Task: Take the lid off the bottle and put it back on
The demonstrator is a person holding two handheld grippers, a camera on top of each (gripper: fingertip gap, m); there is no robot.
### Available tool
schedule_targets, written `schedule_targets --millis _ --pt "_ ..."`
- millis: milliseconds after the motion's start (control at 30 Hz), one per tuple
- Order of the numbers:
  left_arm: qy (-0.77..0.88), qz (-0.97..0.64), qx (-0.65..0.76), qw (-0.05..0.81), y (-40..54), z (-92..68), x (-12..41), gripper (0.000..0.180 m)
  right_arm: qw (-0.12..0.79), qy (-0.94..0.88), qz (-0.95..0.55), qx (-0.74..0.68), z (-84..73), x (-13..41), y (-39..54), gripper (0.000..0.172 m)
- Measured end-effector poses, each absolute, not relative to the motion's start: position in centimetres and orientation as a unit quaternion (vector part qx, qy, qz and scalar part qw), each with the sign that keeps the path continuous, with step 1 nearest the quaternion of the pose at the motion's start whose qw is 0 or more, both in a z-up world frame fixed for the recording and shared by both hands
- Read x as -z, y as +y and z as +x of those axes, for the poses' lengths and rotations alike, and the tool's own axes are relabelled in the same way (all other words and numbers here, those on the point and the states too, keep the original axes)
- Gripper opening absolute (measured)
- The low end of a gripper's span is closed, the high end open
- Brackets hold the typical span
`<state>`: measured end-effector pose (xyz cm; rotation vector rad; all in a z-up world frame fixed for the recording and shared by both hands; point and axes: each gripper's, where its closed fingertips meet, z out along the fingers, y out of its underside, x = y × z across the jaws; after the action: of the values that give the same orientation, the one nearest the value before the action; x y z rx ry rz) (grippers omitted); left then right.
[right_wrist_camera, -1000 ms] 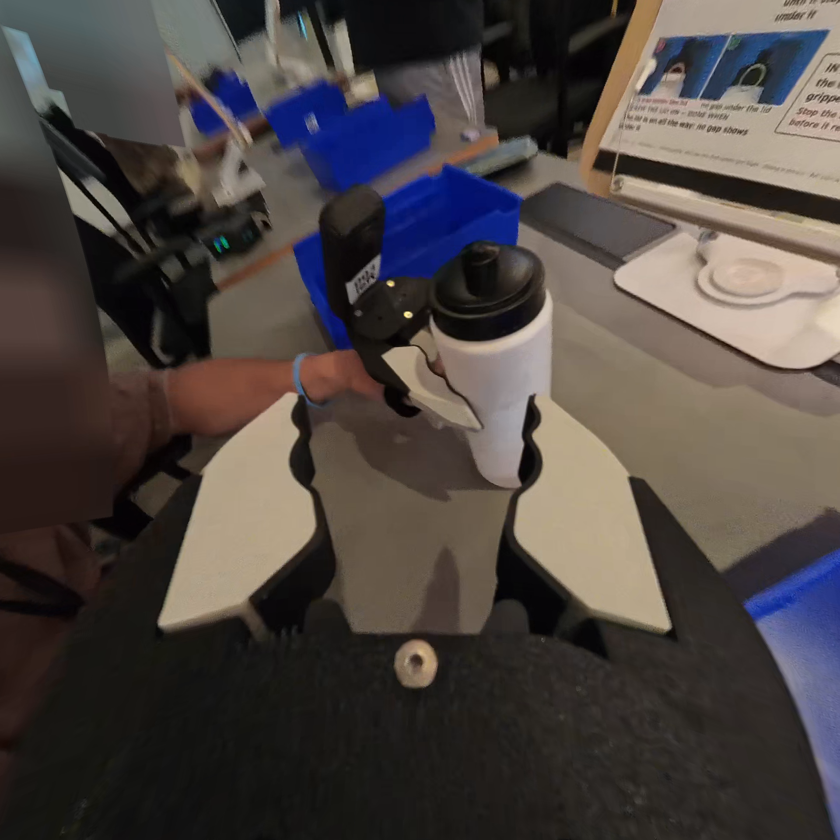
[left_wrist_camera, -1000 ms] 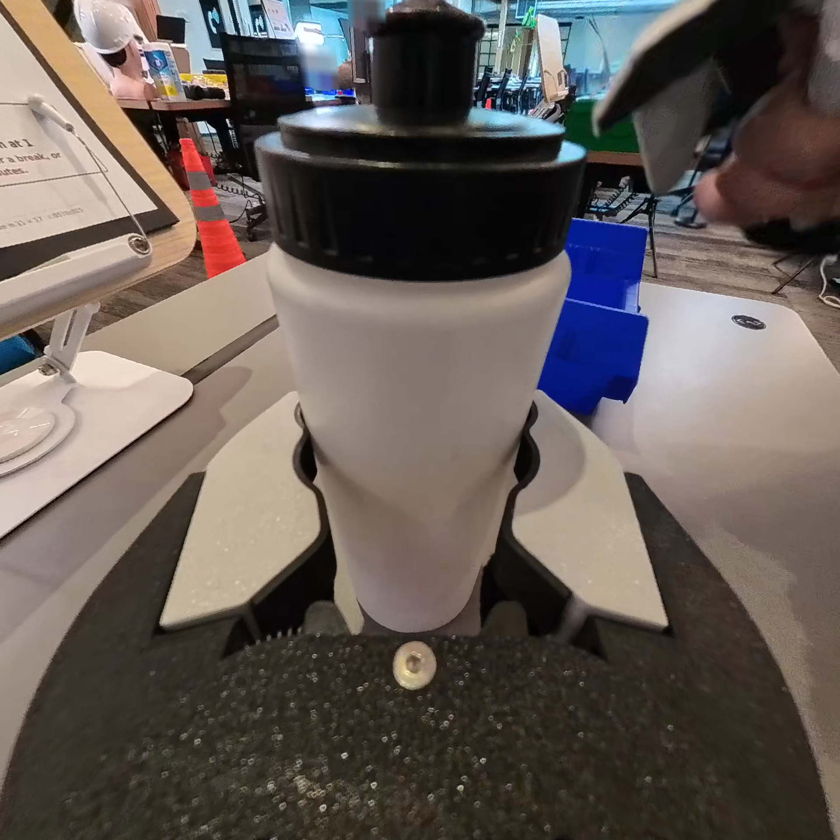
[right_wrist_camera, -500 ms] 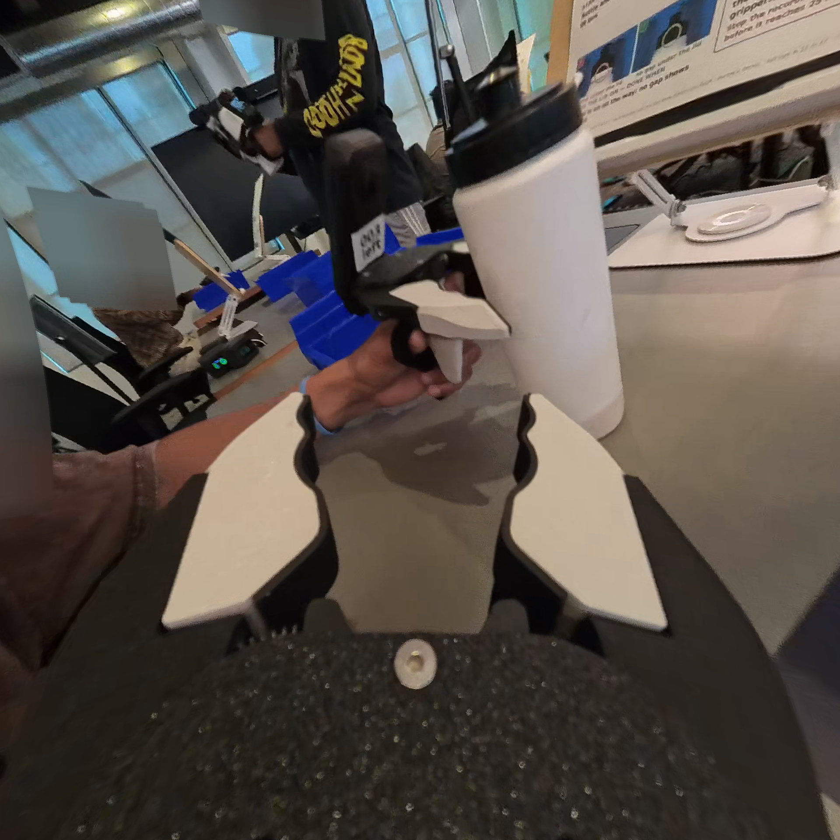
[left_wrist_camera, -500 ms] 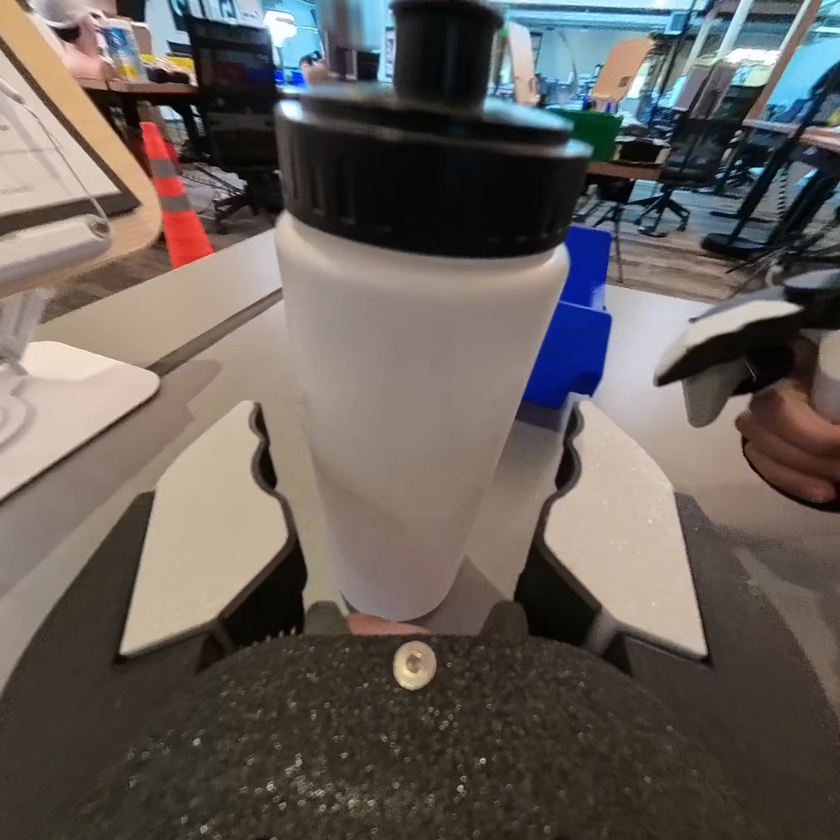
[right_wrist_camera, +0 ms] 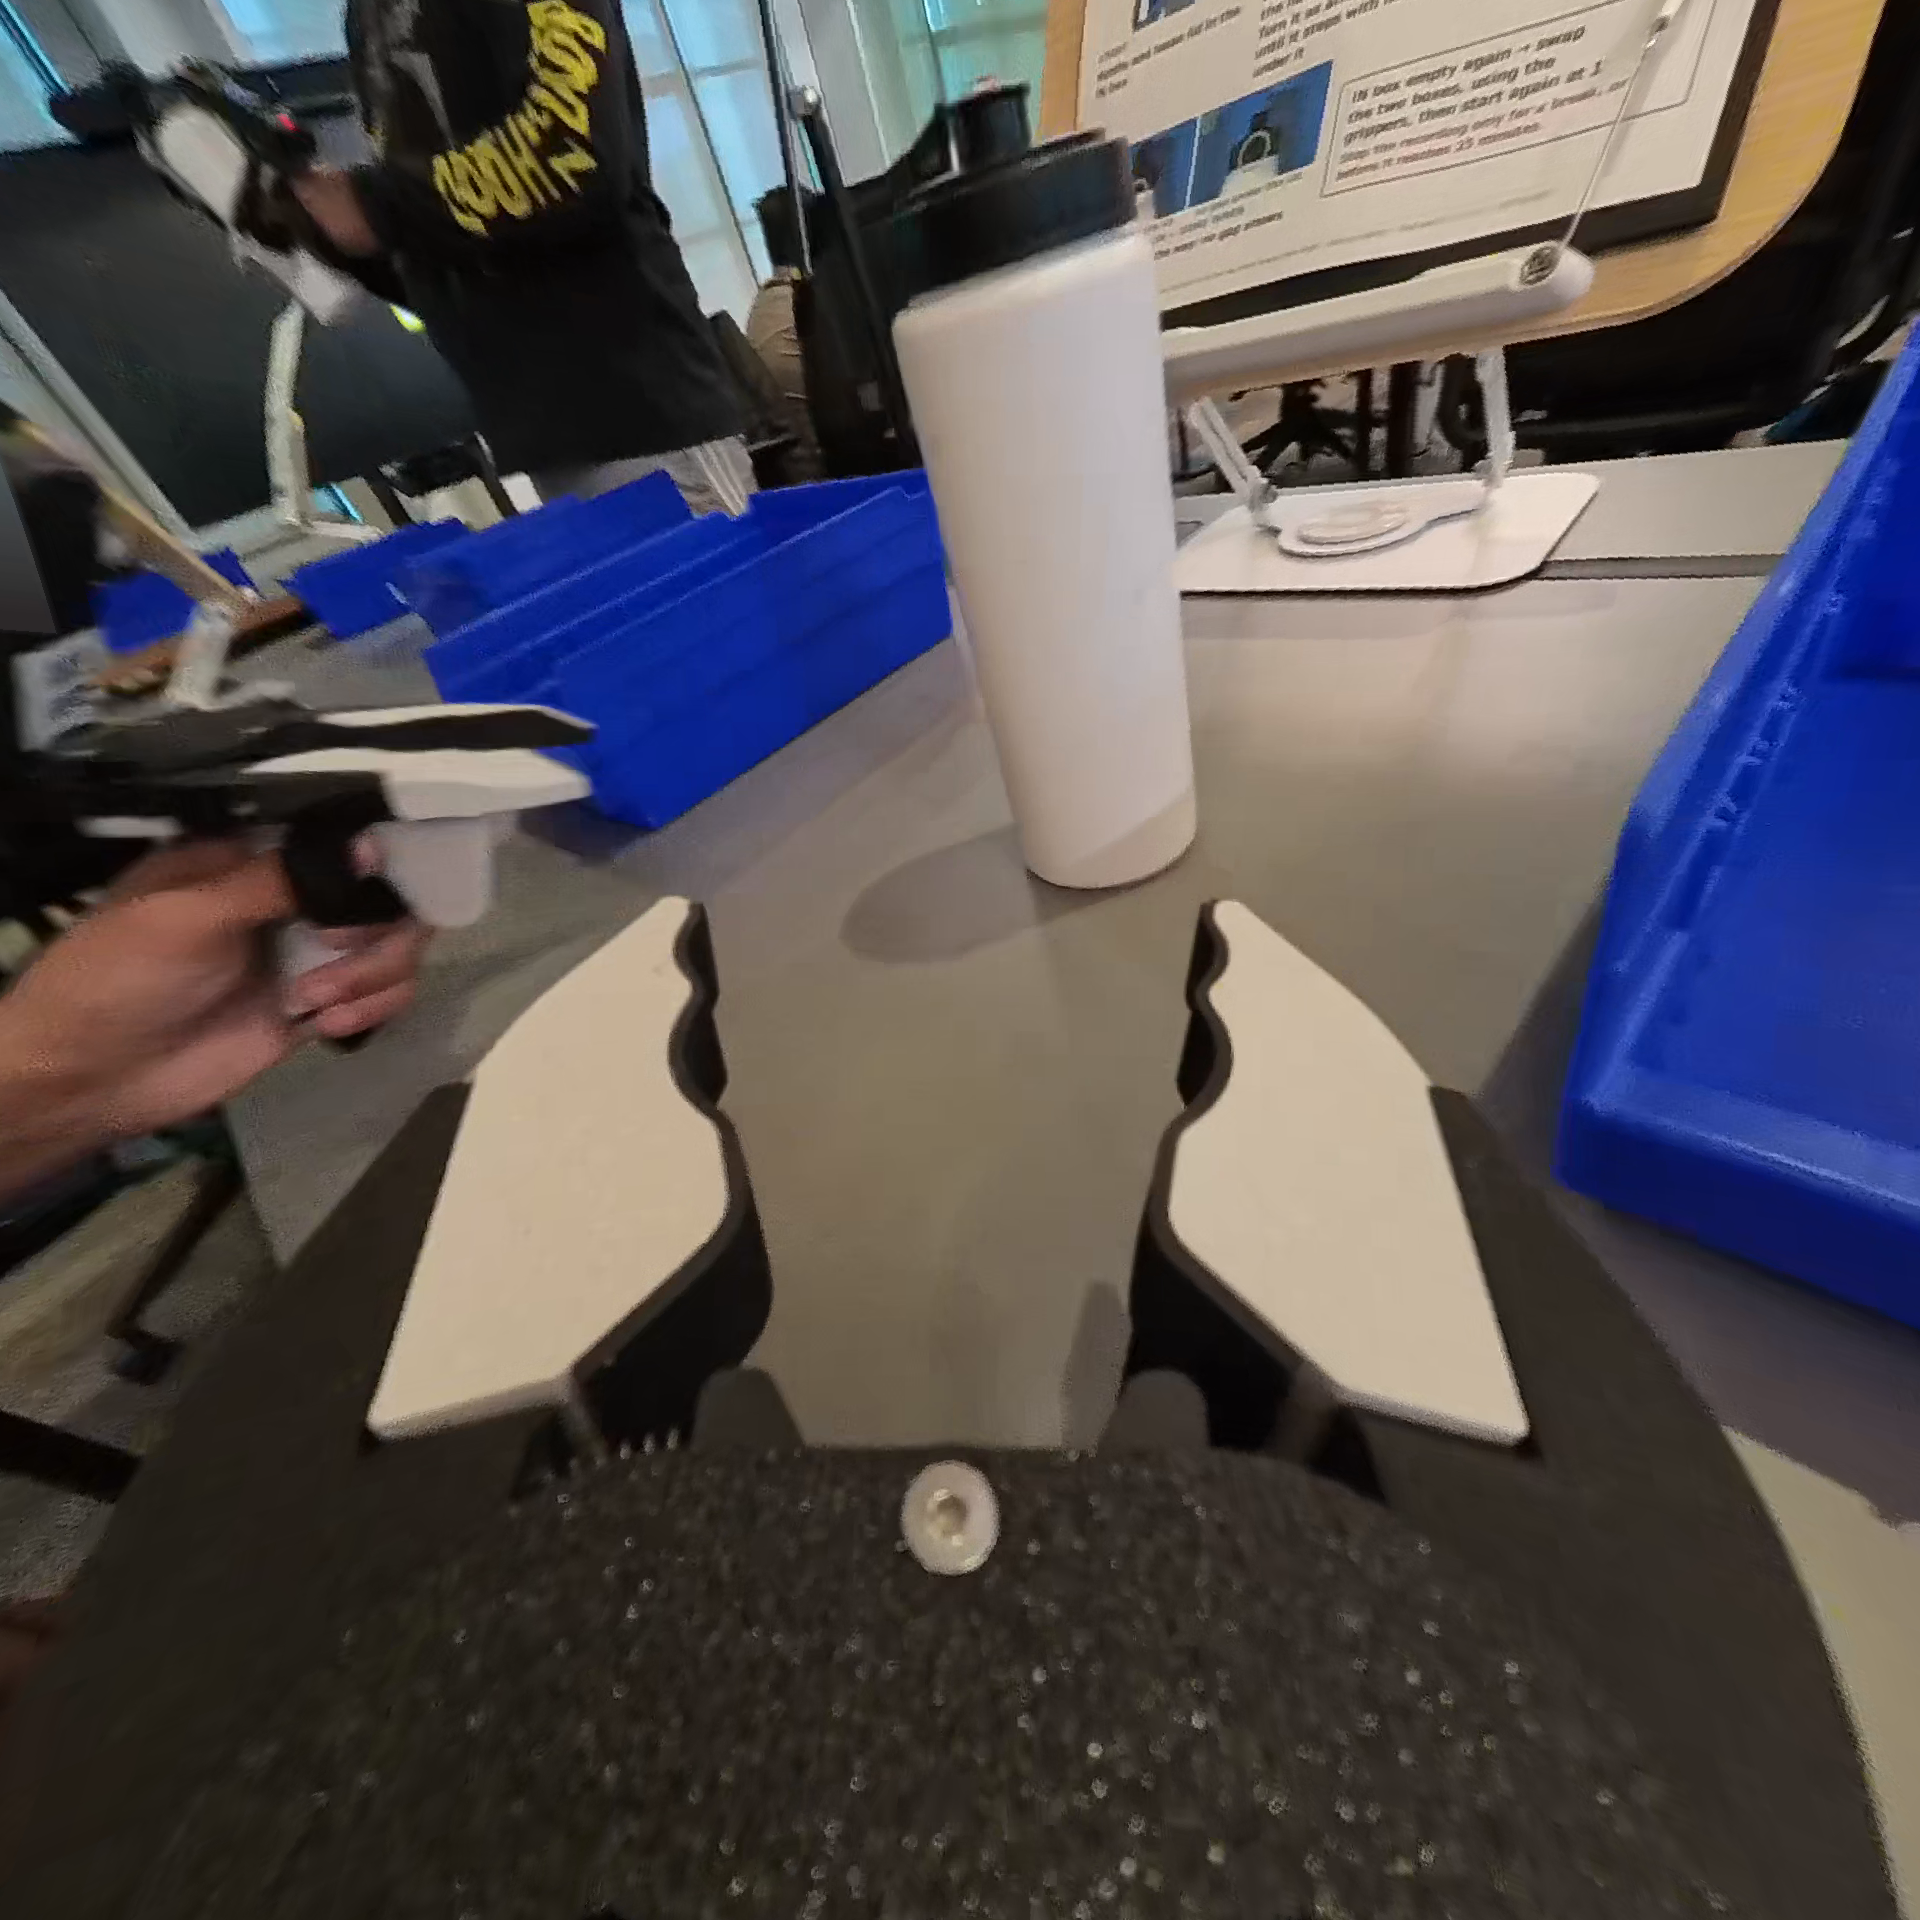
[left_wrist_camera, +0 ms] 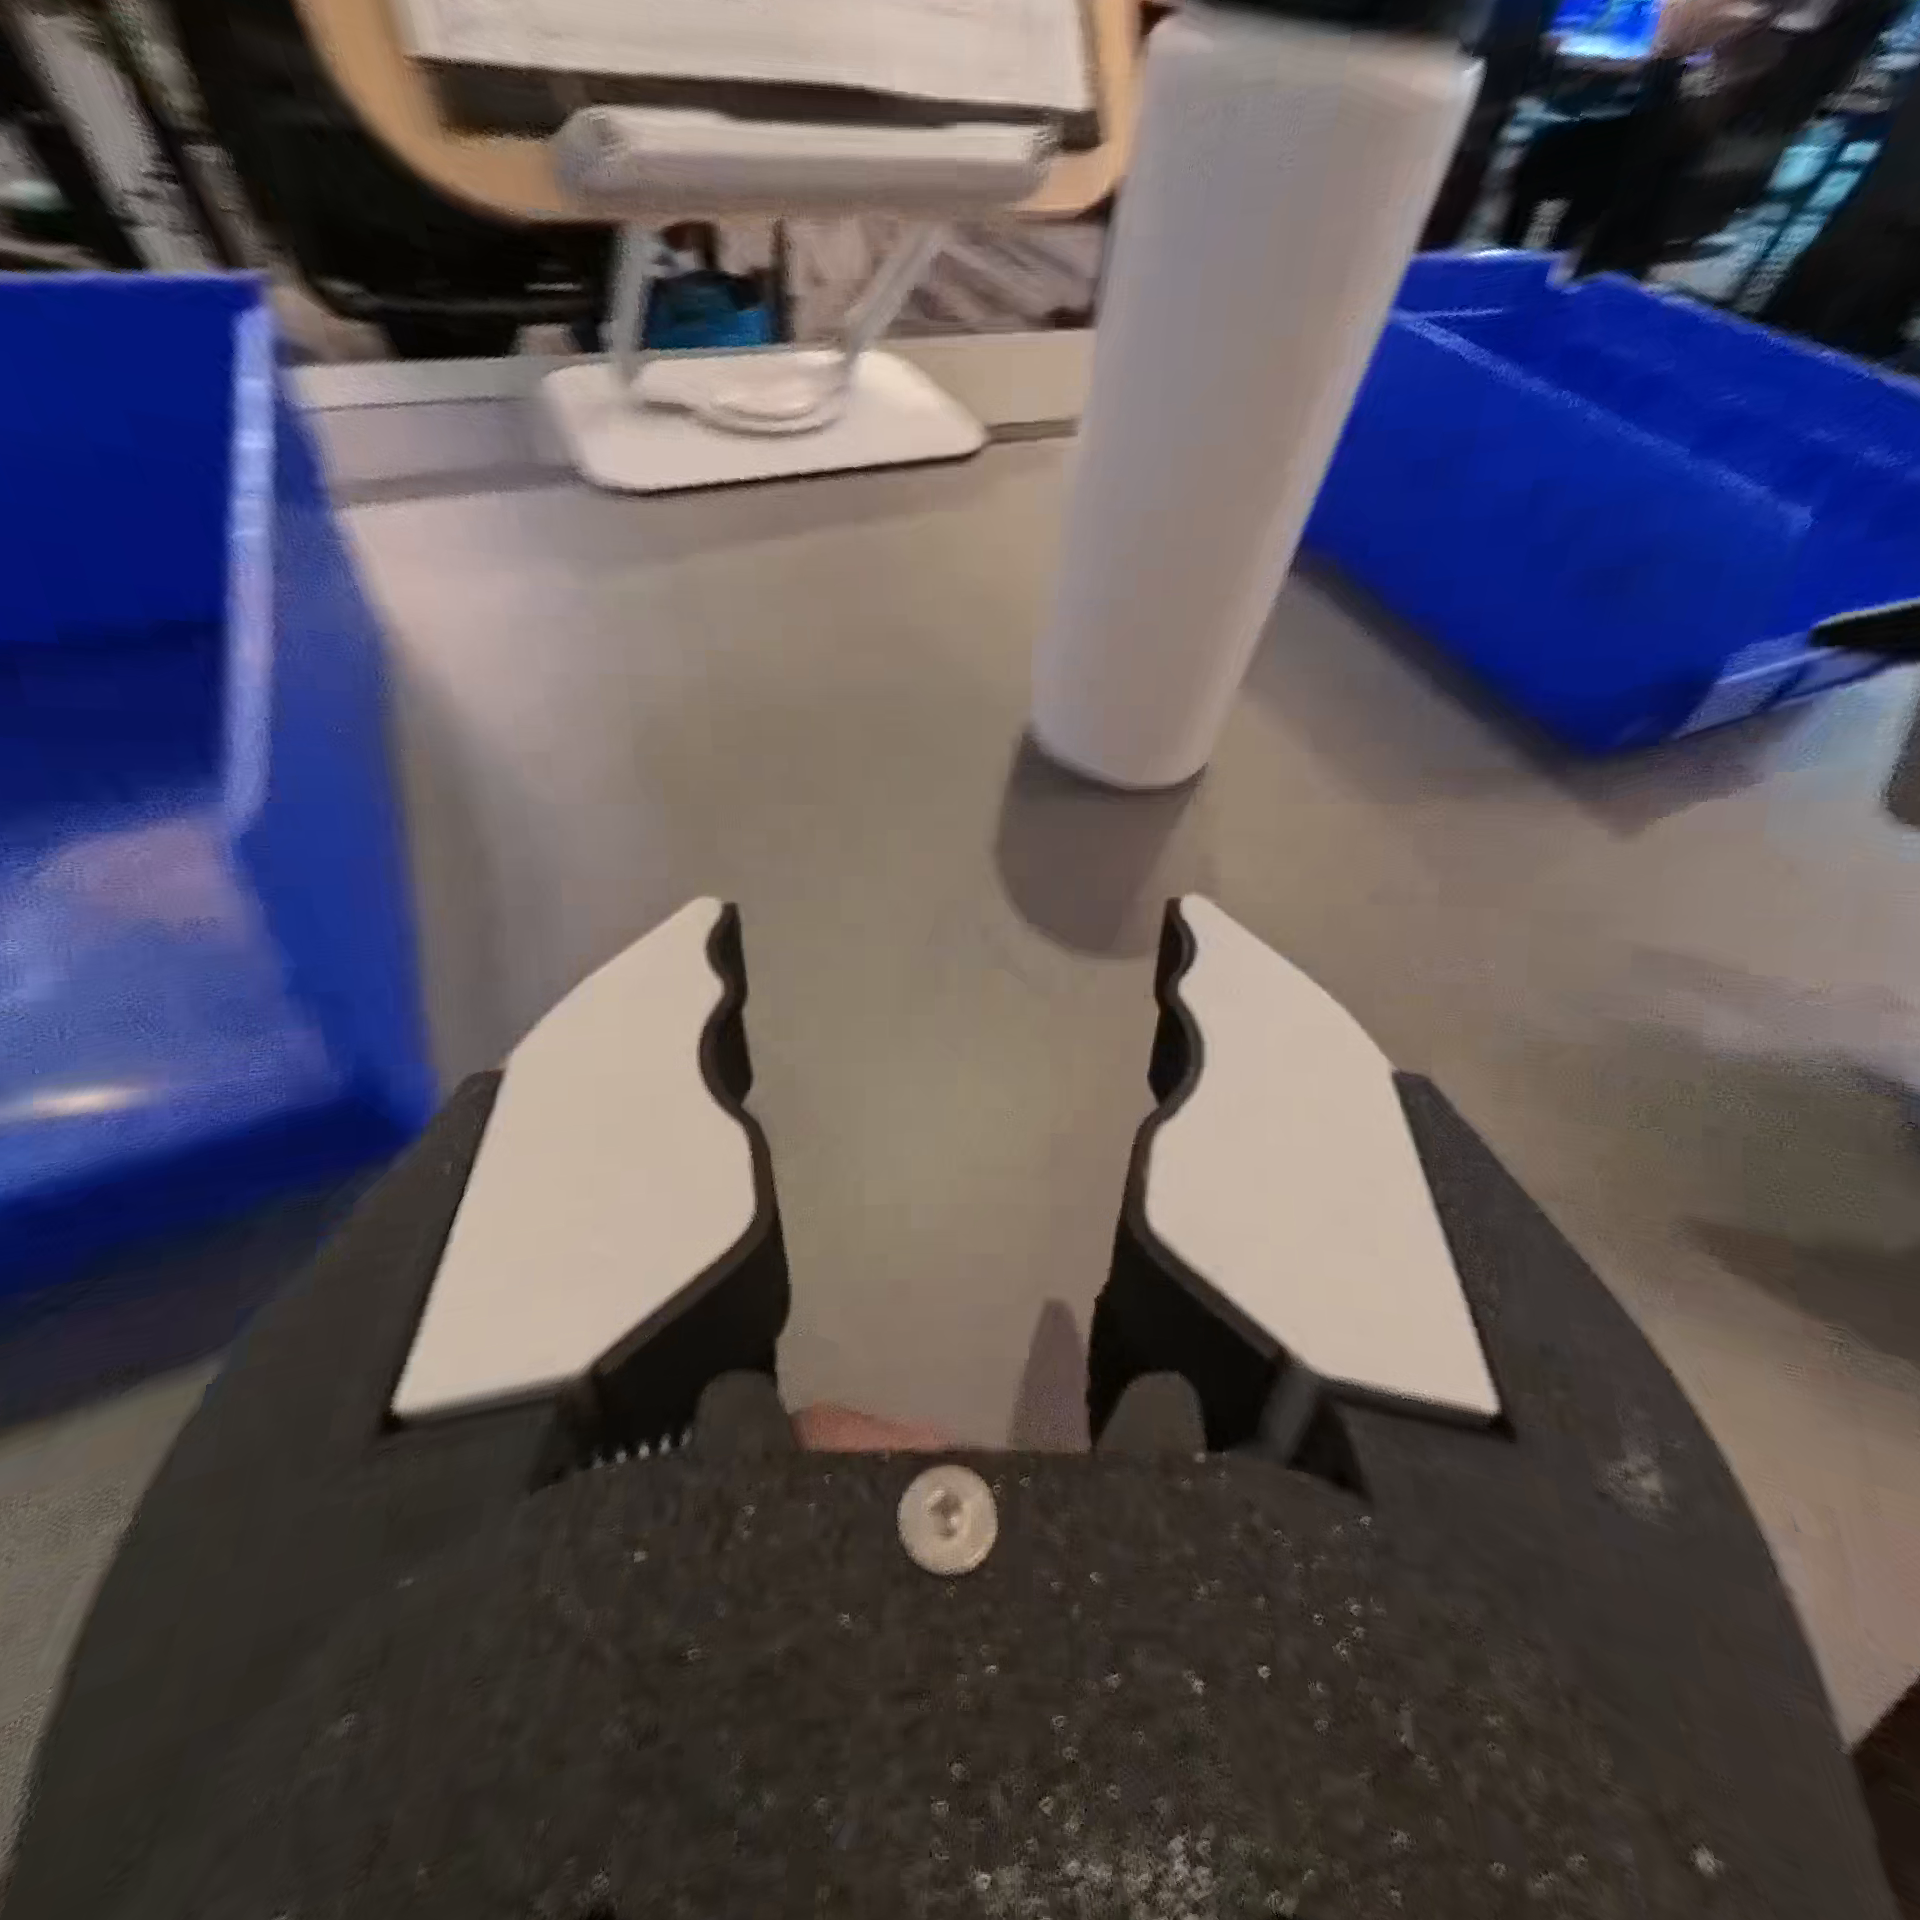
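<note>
A tall white bottle with a round black screw lid stands upright on the smooth grey table. The lid is on top of the bottle. Nothing is touching the bottle.

The right gripper has two flat white fingers with black wavy edges. Its jaws are wide apart, and only bare table shows between them. The bottle stands a little way past the fingertips, in front and slightly to the right.

The left gripper looks the same. Its jaws are apart too, with nothing between them. In its view the picture is blurry, and the bottle stands ahead, off to the right, with its dark shadow reaching back toward the right fingertip. The top of the bottle is cut off here.

From the right wrist view, the left gripper shows at the left edge, held in a person's hand, well apart from the bottle.

Big blue plastic bins sit on the table on both sides. Behind the bottle is a white stand holding a wooden board with a printed sheet. A person in a dark top stands far behind.
</note>
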<state>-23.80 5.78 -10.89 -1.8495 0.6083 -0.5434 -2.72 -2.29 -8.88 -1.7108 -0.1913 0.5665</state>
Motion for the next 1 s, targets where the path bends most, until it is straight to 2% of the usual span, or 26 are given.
schedule_targets --millis 100,600,667,833,967,1000 --pt "0.237 -0.781 0.216 0.537 4.2 -26.2 11.6 0.067 0.605 -0.103 -0.763 -0.203 -2.6 10.1 -2.2 0.086" --pt "0.389 -0.724 0.26 0.508 0.1 -19.6 12.1 0.074 0.617 -0.083 -0.759 -0.187 -1.7 10.5 -0.8 0.089" --pt "0.395 -0.721 0.276 0.498 -0.7 -19.1 12.2 0.074 0.634 -0.091 -0.745 -0.187 -2.9 9.2 1.1 0.099" --pt "0.399 -0.716 0.314 0.48 -2.2 -18.4 12.0 0.075 0.643 -0.115 -0.751 -0.099 -4.5 7.4 9.2 0.11" --pt "0.414 -0.714 0.285 0.487 -2.2 -19.0 12.4 0.075 0.609 -0.119 -0.772 -0.137 -7.3 8.6 15.8 0.123" --pt "0.416 -0.712 0.278 0.492 -2.1 -19.2 12.4 0.074 0.588 -0.128 -0.783 -0.157 -8.5 9.3 16.6 0.115"
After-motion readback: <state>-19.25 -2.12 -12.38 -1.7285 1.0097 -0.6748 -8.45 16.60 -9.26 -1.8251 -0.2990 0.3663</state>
